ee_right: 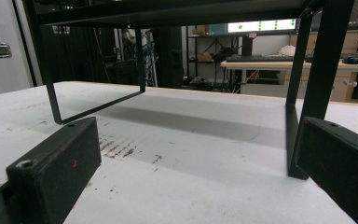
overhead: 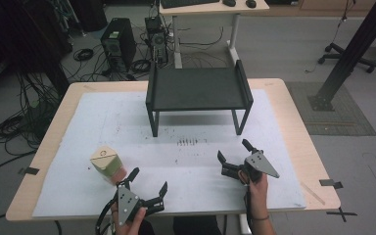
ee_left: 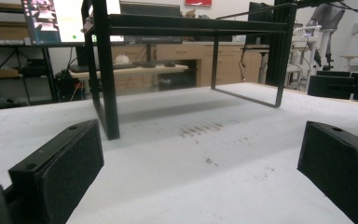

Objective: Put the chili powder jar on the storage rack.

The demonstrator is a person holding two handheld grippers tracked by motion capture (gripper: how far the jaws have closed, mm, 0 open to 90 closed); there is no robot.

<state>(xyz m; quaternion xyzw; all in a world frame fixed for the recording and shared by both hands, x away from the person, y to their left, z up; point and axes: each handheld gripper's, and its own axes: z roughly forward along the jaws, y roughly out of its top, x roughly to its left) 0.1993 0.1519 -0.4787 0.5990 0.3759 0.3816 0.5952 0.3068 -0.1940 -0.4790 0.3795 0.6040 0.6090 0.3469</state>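
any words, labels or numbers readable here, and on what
None can be read.
Small tan cardboard box: a faint round mark on its top, too small to make out.
Lit monitor screen behind the black metal shelf stand: contents blurred.
Red sign on the back wall: blurred.

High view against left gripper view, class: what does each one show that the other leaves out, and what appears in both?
High view alone: the small beige cardboard box on the white mat beside the left tool, and the black computer tower on the floor.

Left gripper view alone: a lit monitor screen in the background behind the stand.

Both: the black metal shelf stand, the dark scuff marks on the mat, and the open right tool.
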